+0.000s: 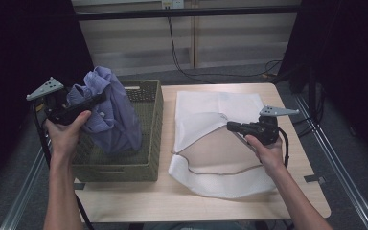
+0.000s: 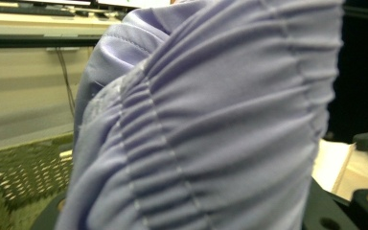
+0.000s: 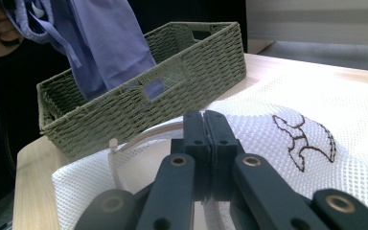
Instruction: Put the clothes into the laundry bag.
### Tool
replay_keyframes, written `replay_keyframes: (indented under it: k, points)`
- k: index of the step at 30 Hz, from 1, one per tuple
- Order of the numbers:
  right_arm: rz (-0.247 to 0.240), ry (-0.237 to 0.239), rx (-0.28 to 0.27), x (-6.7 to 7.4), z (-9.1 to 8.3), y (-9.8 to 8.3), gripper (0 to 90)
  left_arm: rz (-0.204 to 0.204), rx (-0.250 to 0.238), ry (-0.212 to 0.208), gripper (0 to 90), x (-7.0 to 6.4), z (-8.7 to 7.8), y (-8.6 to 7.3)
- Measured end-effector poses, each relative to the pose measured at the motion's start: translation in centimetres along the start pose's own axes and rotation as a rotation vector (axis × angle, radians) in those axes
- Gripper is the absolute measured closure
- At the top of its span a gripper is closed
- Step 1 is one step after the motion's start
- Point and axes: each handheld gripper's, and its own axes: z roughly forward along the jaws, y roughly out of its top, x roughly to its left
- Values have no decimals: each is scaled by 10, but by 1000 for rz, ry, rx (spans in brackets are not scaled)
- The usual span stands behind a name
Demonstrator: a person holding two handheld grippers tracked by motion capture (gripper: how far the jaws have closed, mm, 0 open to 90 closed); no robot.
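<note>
While the left gripper (image 1: 93,101) pinches a lavender garment (image 1: 110,115) and holds it hanging into the green woven basket (image 1: 154,124) at the surface's left edge, the right gripper (image 1: 234,127), its jaws pressed together on the rim of a white mesh laundry bag (image 1: 211,143), lifts that rim near the surface's (image 1: 139,201) right edge.

The lavender garment (image 1: 110,115) is made of soft, matt, gathered cloth. The green basket (image 1: 151,124) is woven from rough cord. White open mesh forms the laundry bag (image 1: 220,143); pale smooth wood forms the tabletop (image 1: 139,201).
</note>
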Motion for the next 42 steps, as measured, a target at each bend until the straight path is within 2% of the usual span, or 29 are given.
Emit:
replay_keyframes:
  k: [4,9,13,20,27,32,33,42]
  points:
    - [4,2,4,0,1,-1,891,11,1,0,716,-2,-1,5]
    - [2,5,0,0,0,0,891,12,-21,-11,716,-5,-4,16]
    - [3,1,-5,-1,-2,1,891,23,-15,-5,716,-8,-4,22]
    - [1,-1,-6,0,-2,1,891,35,-28,-20,716,-15,-4,36]
    - [0,-1,-7,0,-2,1,891,52,-53,-31,716,-21,-7,52]
    - [-1,0,-7,0,-3,1,891,73,-77,-19,716,-26,-10,58]
    - [-1,0,-7,0,-3,1,891,78,-83,-29,716,-27,-10,59]
    - [-3,2,-5,0,-2,1,891,102,-102,-28,716,-35,-17,73]
